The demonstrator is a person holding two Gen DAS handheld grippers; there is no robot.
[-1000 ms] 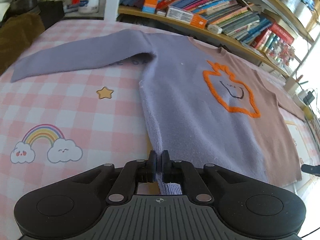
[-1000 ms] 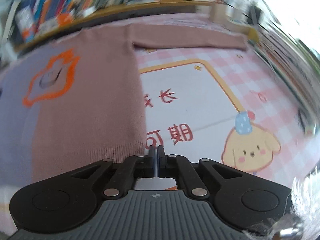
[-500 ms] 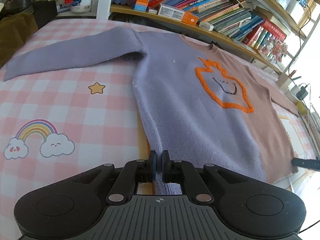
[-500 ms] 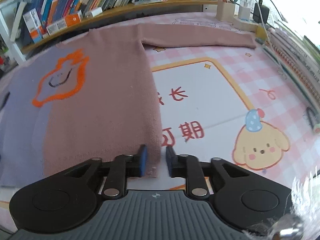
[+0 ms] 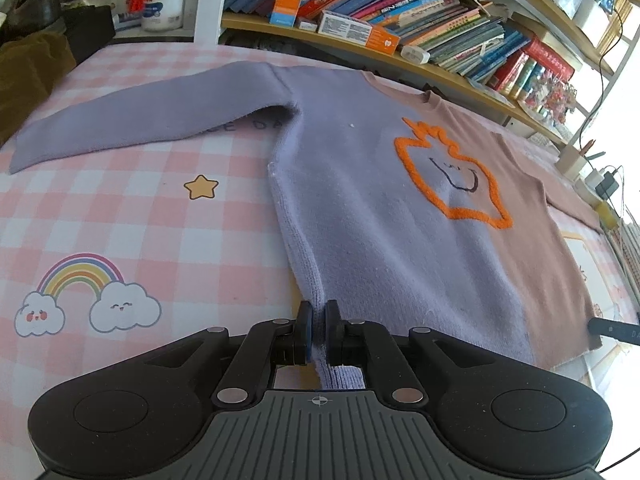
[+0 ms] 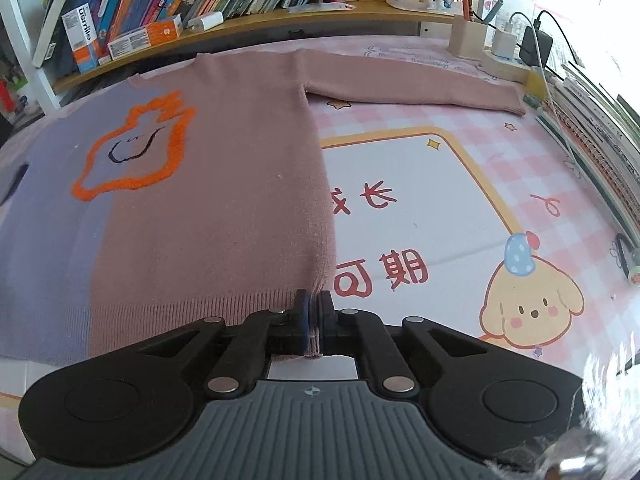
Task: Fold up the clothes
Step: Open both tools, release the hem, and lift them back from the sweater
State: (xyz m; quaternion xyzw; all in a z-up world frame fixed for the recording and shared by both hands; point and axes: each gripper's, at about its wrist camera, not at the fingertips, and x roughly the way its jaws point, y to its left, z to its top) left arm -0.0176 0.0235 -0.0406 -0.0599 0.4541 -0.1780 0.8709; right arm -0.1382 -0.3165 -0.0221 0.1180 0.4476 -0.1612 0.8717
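Observation:
A sweater (image 5: 384,216), lilac on one half and dusty pink on the other with an orange outlined face, lies flat and face up on a pink checked mat, sleeves spread out. My left gripper (image 5: 318,330) is shut on the lilac bottom hem corner. My right gripper (image 6: 314,320) is shut on the pink bottom hem corner of the sweater (image 6: 208,184). The tip of the right gripper shows at the right edge of the left wrist view (image 5: 612,330).
A bookshelf (image 5: 400,20) full of books runs along the far side of the mat (image 5: 120,216). A brown cloth (image 5: 24,76) lies at the far left. A pen holder (image 6: 468,38), chargers and cables stand at the far right, with notebooks (image 6: 592,120) along the right edge.
My right gripper was open half a second ago and has shut on the pink hem corner. My left gripper stays shut on the lilac hem and has moved slightly.

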